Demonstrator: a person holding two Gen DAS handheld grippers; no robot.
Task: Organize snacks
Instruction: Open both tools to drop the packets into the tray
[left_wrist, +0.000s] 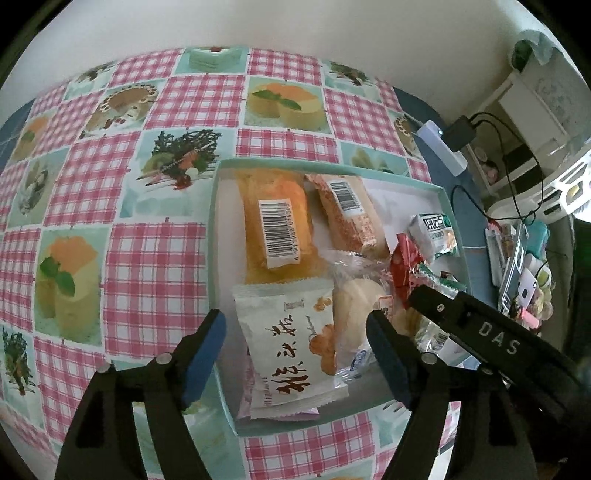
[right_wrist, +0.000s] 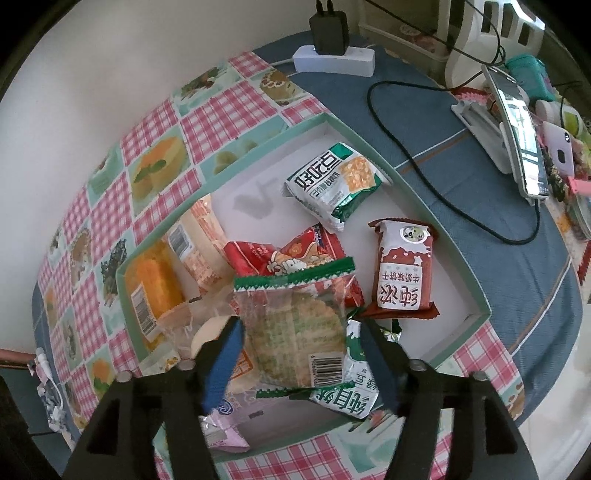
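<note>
I see a shallow mint-rimmed box (right_wrist: 218, 173) on a pink-check tablecloth (left_wrist: 155, 258) printed with cakes. Around it, at 12 o'clock in the right wrist view, sits a white power strip (right_wrist: 334, 59) with a black charger (right_wrist: 328, 31) plugged in; a black cable (right_wrist: 417, 162) loops across the blue cloth toward 3 o'clock, where a phone on a stand (right_wrist: 517, 147) leans. All stay outside the box.

Inside the box the snacks crowd together. A green-white cracker pack (right_wrist: 332, 184) lies at 1 o'clock, a brown biscuit pack (right_wrist: 402, 269) with Chinese lettering at 3, a red pack (right_wrist: 295, 254) at centre, an orange cake (left_wrist: 275, 225) with a barcode sticker toward 12 in the left view. The other gripper's finger there is marked "DAS".

My right gripper (right_wrist: 299, 354) points steeply down, jaws spread to either side of a clear round-biscuit pack (right_wrist: 295, 332) with a green zigzag edge; the pads are not pressing it. My left gripper (left_wrist: 295, 354), also pitched down, stands wide open over a white pack with brush lettering (left_wrist: 291, 343), clear of it.
</note>
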